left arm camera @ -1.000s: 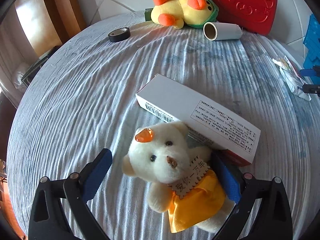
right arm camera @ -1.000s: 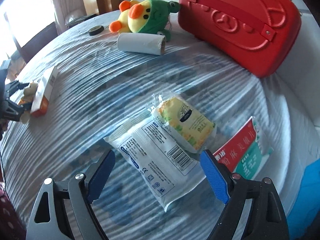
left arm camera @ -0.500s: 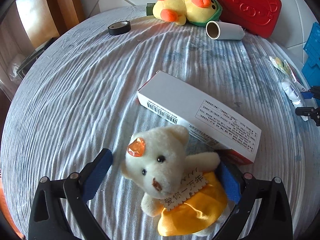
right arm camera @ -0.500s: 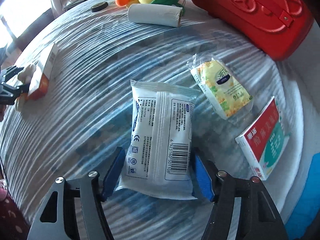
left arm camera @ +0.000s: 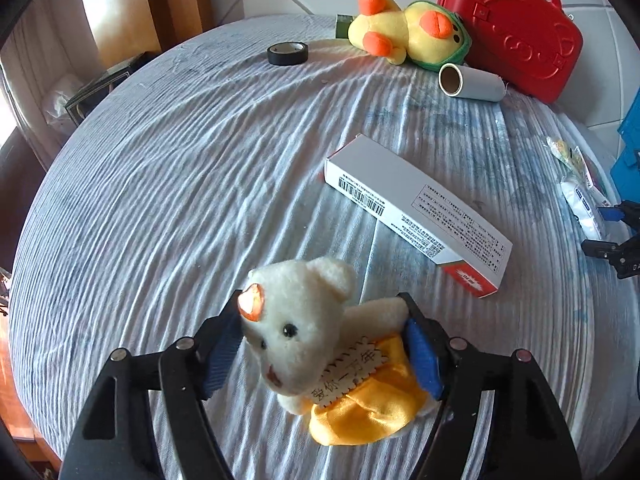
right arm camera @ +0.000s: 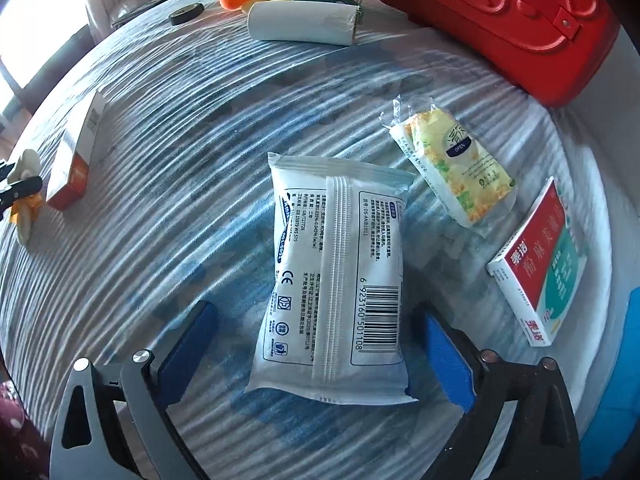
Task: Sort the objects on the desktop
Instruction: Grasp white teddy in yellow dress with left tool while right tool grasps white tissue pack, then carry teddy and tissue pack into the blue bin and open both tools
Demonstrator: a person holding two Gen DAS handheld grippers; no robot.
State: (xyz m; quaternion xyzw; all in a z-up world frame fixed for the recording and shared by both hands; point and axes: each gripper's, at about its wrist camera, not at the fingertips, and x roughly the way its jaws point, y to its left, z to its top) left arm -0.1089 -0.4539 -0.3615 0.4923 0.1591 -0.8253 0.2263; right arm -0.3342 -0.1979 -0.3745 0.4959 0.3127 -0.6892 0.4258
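My left gripper (left arm camera: 320, 354) is shut on a white teddy bear in a yellow dress (left arm camera: 320, 344) and holds it just above the striped cloth. A long white box (left arm camera: 416, 212) lies beyond it. My right gripper (right arm camera: 316, 354) is open, its blue pads on either side of a white wipes packet (right arm camera: 336, 280) lying on the cloth; the right pad is close to the packet, the left pad is apart from it. The left gripper with the bear shows small at the left edge of the right wrist view (right arm camera: 22, 192).
A yellow tissue pack (right arm camera: 452, 168) and a red-and-green medicine box (right arm camera: 540, 264) lie right of the packet. At the back are a red case (left arm camera: 516, 28), a yellow duck plush (left arm camera: 408, 34), a paper roll (left arm camera: 470, 86) and black tape (left arm camera: 287, 53). A blue bin (left arm camera: 630, 148) stands at right.
My left gripper closed on the bear and drew it back from the white box. My right gripper moved onto the wipes packet, narrowed around it, then opened a little wider.
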